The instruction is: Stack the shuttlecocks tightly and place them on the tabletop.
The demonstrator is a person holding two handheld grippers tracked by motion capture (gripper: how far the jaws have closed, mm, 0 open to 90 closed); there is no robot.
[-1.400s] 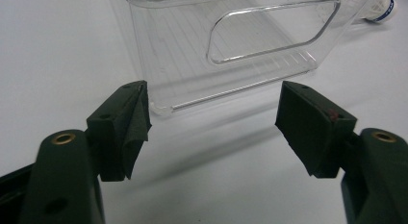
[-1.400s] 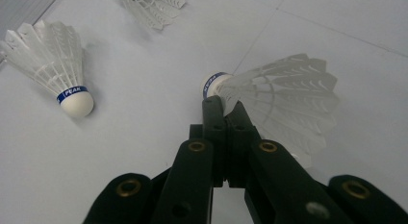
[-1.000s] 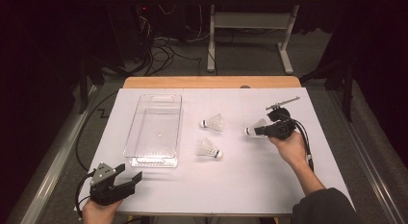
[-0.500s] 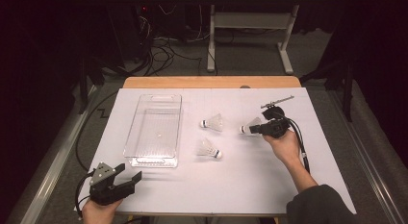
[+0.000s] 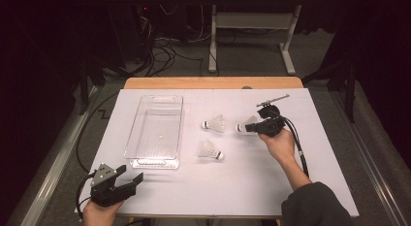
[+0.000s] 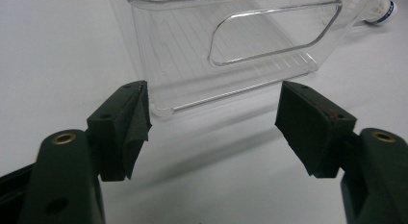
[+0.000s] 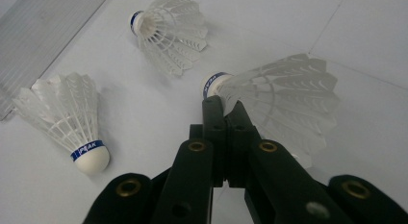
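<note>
Holding a white feather shuttlecock [image 7: 279, 96] by its skirt just behind the cork, the right hand-held gripper [image 5: 257, 127] had its jaws pinched tight together, and the shuttlecock's cork pointed toward the clear plastic bin [image 5: 156, 131] from a spot in the right half of the table [image 5: 310, 187]. The held shuttlecock [image 5: 246, 124] looked lifted just clear of the white surface, though that could not be told for sure. Two more shuttlecocks lay loose near the table's middle: one [image 5: 214, 123] toward the far edge, the other [image 5: 210, 150] nearer the person, both well apart from the bin. The bin stood in the left half of the table with nothing visible inside it. The left hand-held gripper [image 5: 127, 181] rested near the front left corner, jaws spread wide and holding nothing, aimed at the bin's near end wall [image 6: 250, 46] with its cut-out handle. Judged from this, the work of gathering the shuttlecocks into the bin was at its start: the first was gripped but not delivered, and two remained to be picked up.
</note>
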